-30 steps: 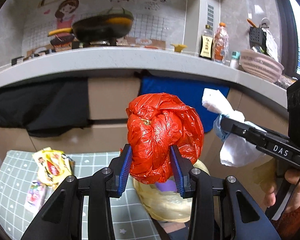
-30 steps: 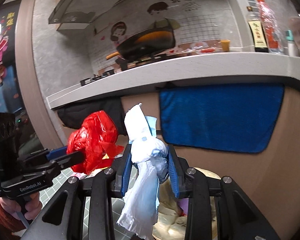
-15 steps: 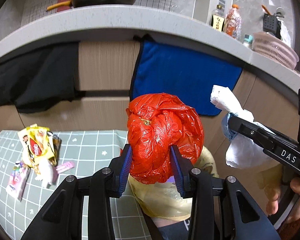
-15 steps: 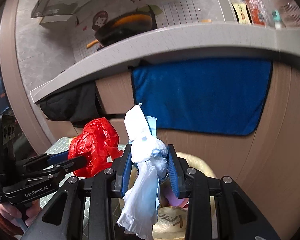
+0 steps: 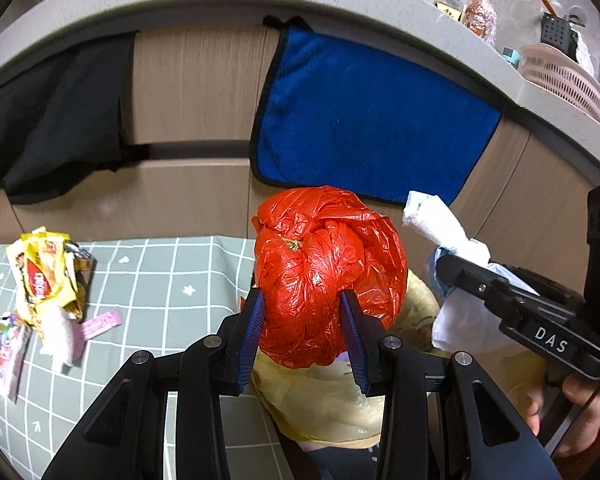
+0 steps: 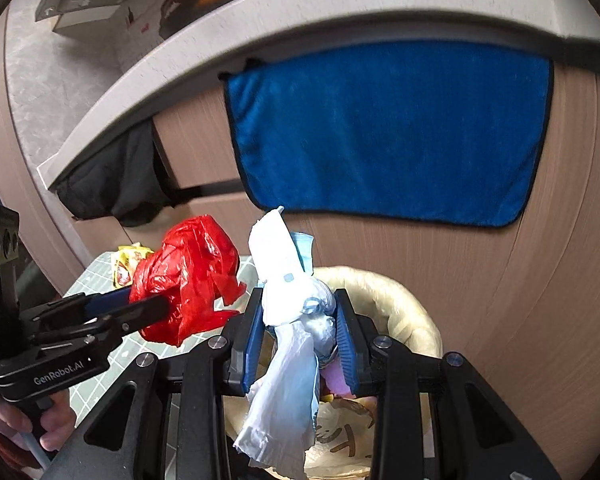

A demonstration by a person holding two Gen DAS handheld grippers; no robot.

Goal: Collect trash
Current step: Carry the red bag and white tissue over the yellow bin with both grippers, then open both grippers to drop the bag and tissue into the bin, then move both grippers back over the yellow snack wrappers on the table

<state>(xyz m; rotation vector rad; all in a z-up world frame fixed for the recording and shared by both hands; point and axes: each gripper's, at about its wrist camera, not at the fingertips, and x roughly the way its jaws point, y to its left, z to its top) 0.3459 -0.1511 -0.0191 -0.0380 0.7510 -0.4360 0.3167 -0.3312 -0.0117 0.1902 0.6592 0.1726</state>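
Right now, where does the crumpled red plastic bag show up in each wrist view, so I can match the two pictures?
Left wrist view: red plastic bag sits dead centre, clamped by the left gripper.
Right wrist view: the same bag is left of centre, at the tip of the left gripper seen side-on.
Shared landmark: the blue towel hanging on the cabinet behind.

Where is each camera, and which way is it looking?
Left wrist: sits on the left gripper, looking past its red bag at the cabinet; the right gripper and a hand show.
Right wrist: sits on the right gripper, holding white trash above the bin.
Both share the blue towel.
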